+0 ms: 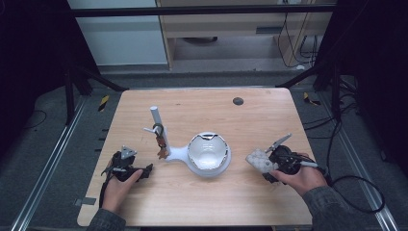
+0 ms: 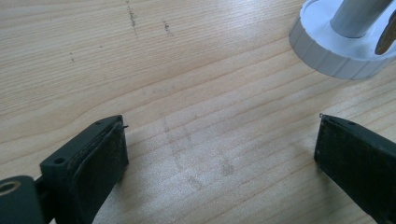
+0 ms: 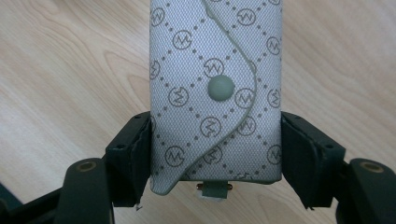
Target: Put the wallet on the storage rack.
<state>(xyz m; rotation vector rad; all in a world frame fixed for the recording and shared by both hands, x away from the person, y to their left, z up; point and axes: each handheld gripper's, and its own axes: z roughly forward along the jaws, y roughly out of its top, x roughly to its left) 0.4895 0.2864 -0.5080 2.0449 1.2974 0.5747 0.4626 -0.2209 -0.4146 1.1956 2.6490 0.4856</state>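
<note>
Right tool point(image 3: 215, 154) clamped on a grey monogrammed key pouch point(image 3: 215, 93), jaws pressing both long sides, snap button facing the camera, a small metal tab poking out below the near edge. In the high view, same right tool point(image 1: 267, 162) at the right near part of the bench point(image 1: 202, 202), pouch point(image 1: 260, 160) pointing left toward a white bowl-shaped tray point(image 1: 209, 153), near it but apart. Left tool point(image 2: 219, 149) with jaws wide apart, nothing between them, bare wood beneath; at the left near side point(image 1: 126, 166) in the high view. White stand point(image 1: 159, 126) just beyond, upright post with hooks, keys hanging, joined to the tray's left. Round dark spot point(image 1: 237, 101) at the far edge.
</note>
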